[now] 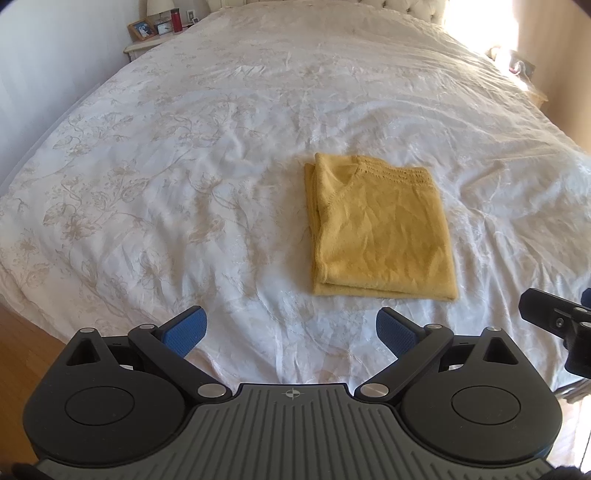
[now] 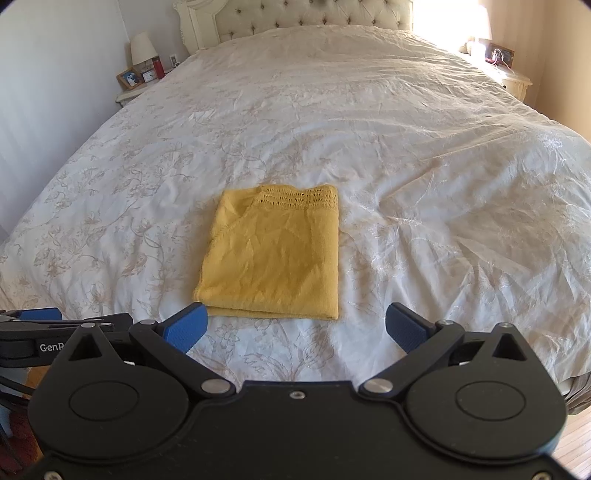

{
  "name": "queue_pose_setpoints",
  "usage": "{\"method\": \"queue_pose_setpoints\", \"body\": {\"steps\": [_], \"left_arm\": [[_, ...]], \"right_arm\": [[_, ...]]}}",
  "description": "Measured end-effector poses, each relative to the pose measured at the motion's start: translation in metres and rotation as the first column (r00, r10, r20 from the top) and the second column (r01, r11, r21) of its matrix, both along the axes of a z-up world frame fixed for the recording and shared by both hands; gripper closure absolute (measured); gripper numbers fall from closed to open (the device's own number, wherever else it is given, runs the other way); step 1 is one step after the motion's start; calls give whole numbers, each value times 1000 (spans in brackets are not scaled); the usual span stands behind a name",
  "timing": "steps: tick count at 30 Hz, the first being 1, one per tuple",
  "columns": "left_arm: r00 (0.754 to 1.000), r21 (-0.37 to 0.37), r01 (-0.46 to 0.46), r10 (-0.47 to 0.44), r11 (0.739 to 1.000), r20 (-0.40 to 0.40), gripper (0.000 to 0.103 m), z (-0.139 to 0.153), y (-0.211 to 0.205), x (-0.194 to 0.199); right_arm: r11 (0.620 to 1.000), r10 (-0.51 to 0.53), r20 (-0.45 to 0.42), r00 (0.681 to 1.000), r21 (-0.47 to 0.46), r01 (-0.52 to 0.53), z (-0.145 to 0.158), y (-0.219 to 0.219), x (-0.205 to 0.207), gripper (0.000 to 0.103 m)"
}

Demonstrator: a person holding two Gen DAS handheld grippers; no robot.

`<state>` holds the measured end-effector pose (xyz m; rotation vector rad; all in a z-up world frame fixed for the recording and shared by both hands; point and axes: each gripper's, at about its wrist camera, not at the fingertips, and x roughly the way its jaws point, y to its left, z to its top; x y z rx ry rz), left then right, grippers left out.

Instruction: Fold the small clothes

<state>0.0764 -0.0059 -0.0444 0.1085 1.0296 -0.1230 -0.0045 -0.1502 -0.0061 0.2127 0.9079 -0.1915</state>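
Observation:
A small mustard-yellow knit garment (image 1: 380,229) (image 2: 275,258) lies folded into a flat rectangle on the bed, its lace-trimmed edge at the far side. My left gripper (image 1: 291,330) hangs open near the bed's foot, just short of the garment and a little to its left, holding nothing. My right gripper (image 2: 297,326) is open too, with the garment's near edge lying between and just beyond its blue fingertips (image 2: 188,325), untouched. Part of the right gripper (image 1: 557,325) shows at the right edge of the left wrist view.
The bed (image 2: 424,155) wears a white floral bedspread, lightly wrinkled, with a tufted headboard (image 2: 314,14) at the far end. Nightstands stand at both sides: the left one (image 1: 146,46) holds a lamp, photo frame and red bottle. Wood floor (image 1: 22,354) shows below.

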Motion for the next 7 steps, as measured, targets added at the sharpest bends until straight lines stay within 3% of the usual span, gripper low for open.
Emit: {"method": "queue_pose_setpoints", "body": {"steps": [7], "left_arm": [[1000,3,14,-14,1000,-14,3,-5,0,6]], "right_arm": [[1000,-24,-5,1000,18,24,-3,-1,3,1]]}}
